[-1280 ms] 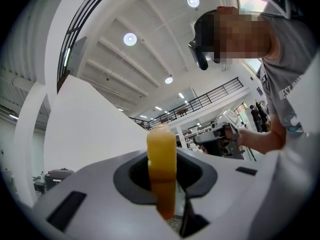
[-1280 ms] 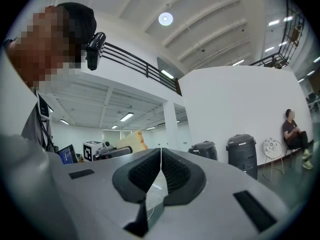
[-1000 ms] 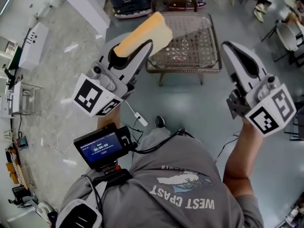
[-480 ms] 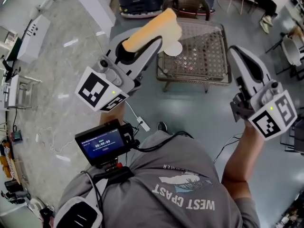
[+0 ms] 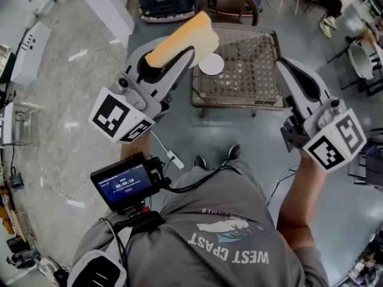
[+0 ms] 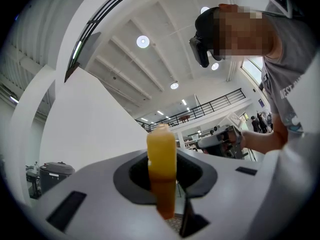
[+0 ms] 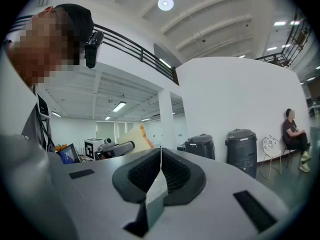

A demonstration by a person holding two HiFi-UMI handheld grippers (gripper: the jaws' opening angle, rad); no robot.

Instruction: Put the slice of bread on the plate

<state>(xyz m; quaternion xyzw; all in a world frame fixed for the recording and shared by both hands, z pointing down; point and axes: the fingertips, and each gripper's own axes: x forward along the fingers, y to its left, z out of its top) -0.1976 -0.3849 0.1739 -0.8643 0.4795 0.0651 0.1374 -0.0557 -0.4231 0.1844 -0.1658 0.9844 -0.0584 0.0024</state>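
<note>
Bread slice (image 5: pixel 182 40) — thick, rounded (golden crust)

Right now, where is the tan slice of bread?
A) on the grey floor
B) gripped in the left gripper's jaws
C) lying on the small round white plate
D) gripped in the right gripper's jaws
B: the tan slice of bread stands clamped between the jaws of the left gripper, and the small round white plate on the wicker table is bare.

Glossy grey floor (image 5: pixel 227 127), wicker table (image 5: pixel 251 82), white wall (image 7: pixel 225 99), two dark bins (image 7: pixel 241 149), round ceiling lights (image 6: pixel 143 41)
</note>
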